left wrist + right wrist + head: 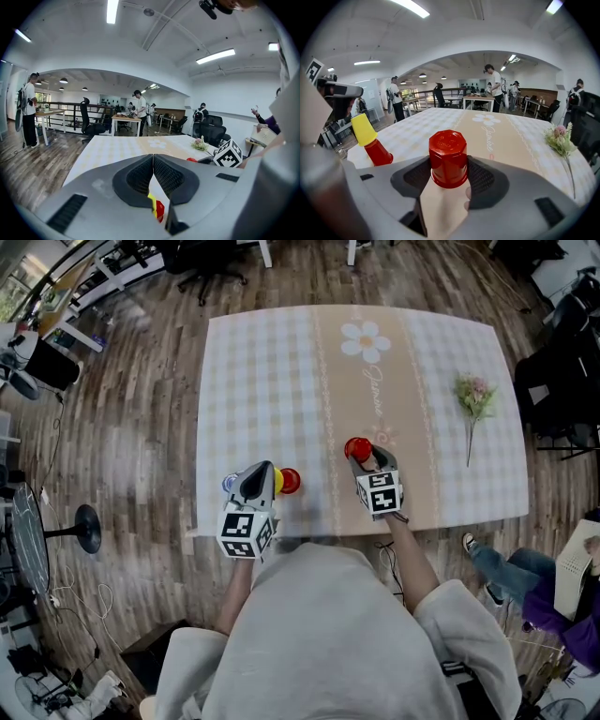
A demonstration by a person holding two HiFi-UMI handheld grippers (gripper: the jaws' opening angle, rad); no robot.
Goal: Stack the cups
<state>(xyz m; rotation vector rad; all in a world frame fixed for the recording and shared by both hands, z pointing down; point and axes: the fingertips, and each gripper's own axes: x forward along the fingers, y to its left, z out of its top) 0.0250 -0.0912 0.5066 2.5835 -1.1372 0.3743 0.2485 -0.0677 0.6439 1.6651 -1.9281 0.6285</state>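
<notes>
Right gripper clamped on red cup: cup is upside down, base up, pads on both sides of its wall. It's over the beige strip of the table, near the front edge; can't tell if it's lifted or resting on the cloth. Off to its left sits the stack so far, a yellow cup inverted over a lower red cup, just beside the left gripper and near the same front edge. Left gripper has its jaws together, tips touching, nothing caught between them. The yellow and red of the stack only show through the gap below the pads. Progress, as I judge it: two cups nested and the third in hand but apart from the stack, so roughly two thirds done. What's left is to carry the red cup across, set it down over the yellow cup and let go. The yellow cup looks to lean a bit, though that may be lens warp. Flower sprig lies far right on the table, well apart, not involved. People and desks are in the background.
</notes>
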